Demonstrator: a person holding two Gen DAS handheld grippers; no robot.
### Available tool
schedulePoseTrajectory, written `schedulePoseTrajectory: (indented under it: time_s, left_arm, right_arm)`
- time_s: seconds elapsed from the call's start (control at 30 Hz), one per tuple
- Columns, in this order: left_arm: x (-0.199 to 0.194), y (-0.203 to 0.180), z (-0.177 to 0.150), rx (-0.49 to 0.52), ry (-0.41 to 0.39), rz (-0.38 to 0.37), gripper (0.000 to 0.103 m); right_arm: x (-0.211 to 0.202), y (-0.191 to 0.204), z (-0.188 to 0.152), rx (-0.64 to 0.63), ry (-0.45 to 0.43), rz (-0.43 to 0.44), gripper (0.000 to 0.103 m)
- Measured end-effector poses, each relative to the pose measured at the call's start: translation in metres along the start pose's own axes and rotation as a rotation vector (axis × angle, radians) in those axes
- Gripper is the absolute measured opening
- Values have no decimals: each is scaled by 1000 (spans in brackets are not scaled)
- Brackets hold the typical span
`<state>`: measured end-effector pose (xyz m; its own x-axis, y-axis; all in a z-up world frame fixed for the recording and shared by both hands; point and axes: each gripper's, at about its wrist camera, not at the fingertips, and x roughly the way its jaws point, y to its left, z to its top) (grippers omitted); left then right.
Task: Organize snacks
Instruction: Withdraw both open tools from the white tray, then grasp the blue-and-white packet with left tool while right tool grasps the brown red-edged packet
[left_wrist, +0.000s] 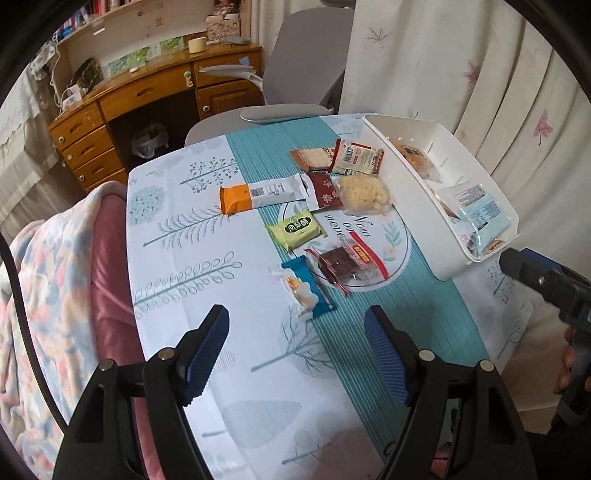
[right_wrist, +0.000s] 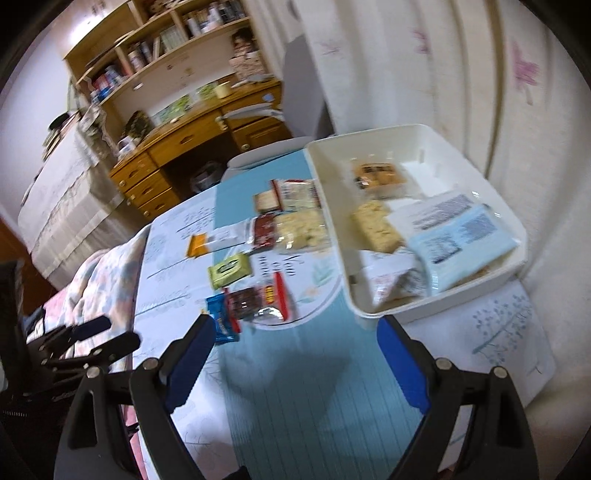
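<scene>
Several wrapped snacks lie loose on the patterned tablecloth: a blue packet (left_wrist: 308, 291), a clear-and-red packet (left_wrist: 345, 262), a green packet (left_wrist: 297, 229), an orange-and-white bar (left_wrist: 264, 194) and a pale crumbly cake (left_wrist: 364, 194). A white bin (left_wrist: 448, 275) at the right holds several more, with a light blue packet (right_wrist: 458, 240) on top. My left gripper (left_wrist: 297, 325) hovers open just short of the blue packet, nothing between its fingers. Near the bin's front corner my right gripper (right_wrist: 295, 339) stands open over bare cloth, empty too.
The table's left edge (left_wrist: 129, 266) borders a bed with a floral blanket (left_wrist: 48, 295). A grey chair (left_wrist: 295, 74) and a wooden desk (left_wrist: 147, 96) stand beyond the far edge. Curtains (left_wrist: 480, 74) hang close behind the bin. The right gripper's body (left_wrist: 546, 284) shows beside the bin.
</scene>
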<state>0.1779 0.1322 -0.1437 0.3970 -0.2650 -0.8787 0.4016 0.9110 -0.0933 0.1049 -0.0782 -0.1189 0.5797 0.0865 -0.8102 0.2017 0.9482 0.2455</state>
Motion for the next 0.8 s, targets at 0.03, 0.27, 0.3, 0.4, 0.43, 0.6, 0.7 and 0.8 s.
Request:
schedulePoseTrajectory:
  time_s: [0.03,0.27,0.3,0.4,0.43,0.6,0.7,0.8]
  left_arm:
    - [4,1,1,1,5,-2,75]
    - [44,6,9,7,76,-18,75]
    - [51,6,11,9,88,-21,75]
    - [73,9,13,2,131,-34,75]
    - [79,11,14,-3,146,-39,75]
    - [112,20,16,-47,233,-44,74]
    - [125,26,18,-85,264,-72,74]
    - [136,28,20,-99,291,-76,74]
  right_arm:
    - [3,4,-1,-14,3,1,90]
    - [34,35,-10,-138,-13,39,90]
    - [39,39,-12,-157,-17,39,90]
    - [59,50,-16,-225,-23,37,89]
    - [63,52,-17,-239,-23,34,89]
    - [96,60,-21,-327,-9,20,83]
    - [111,59,-24,-378,2,13,83]
    - [126,63,-27,-422,18,17,83]
